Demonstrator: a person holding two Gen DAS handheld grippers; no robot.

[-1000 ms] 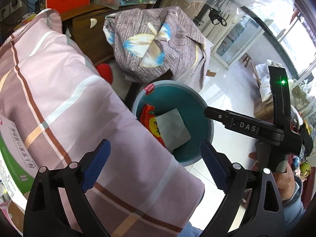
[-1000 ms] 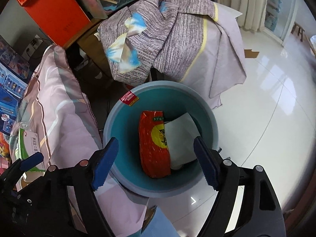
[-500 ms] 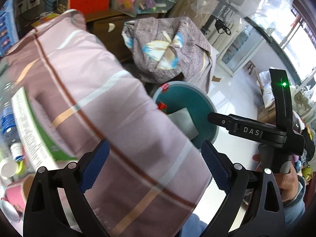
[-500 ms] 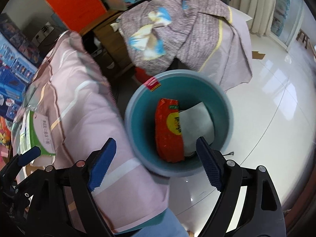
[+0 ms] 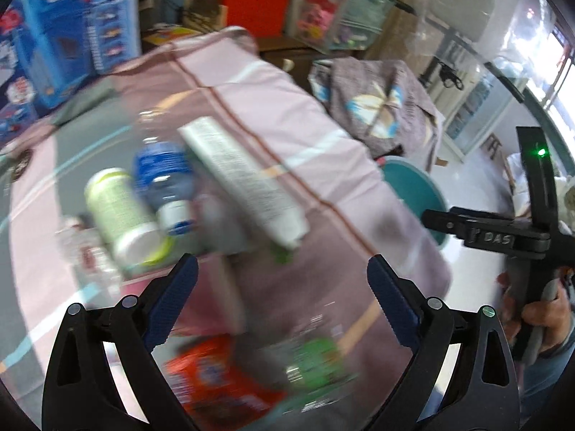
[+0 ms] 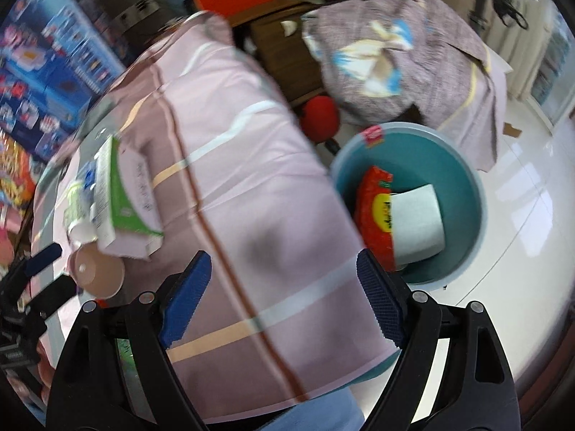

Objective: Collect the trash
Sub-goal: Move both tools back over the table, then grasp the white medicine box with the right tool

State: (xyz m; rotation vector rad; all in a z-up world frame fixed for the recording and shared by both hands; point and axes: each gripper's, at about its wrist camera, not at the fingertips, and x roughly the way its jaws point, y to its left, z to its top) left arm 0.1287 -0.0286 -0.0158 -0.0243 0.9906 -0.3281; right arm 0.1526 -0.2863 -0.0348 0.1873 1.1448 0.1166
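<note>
Both claws have swung away from the round teal bin point(image 6: 463, 165) toward the pink striped cloth-covered worktop point(image 6: 251, 179). Left claw point(image 5: 284, 298) and right claw point(image 6: 284, 294) gape wide, empty. Blurred bottles point(image 5: 161, 176) and a white-green carton point(image 6: 115, 194) lie on the cloth; a red wrapper point(image 6: 373, 215) sits in the bin.

Pink cloth point(image 6: 251, 165) with white, tan and brown stripes; teal bin point(image 6: 463, 179) holds a red-yellow packet point(image 6: 375, 215) and white paper point(image 6: 417, 219); blue-label bottle point(image 5: 161, 172), green-white box point(image 6: 118, 194).
</note>
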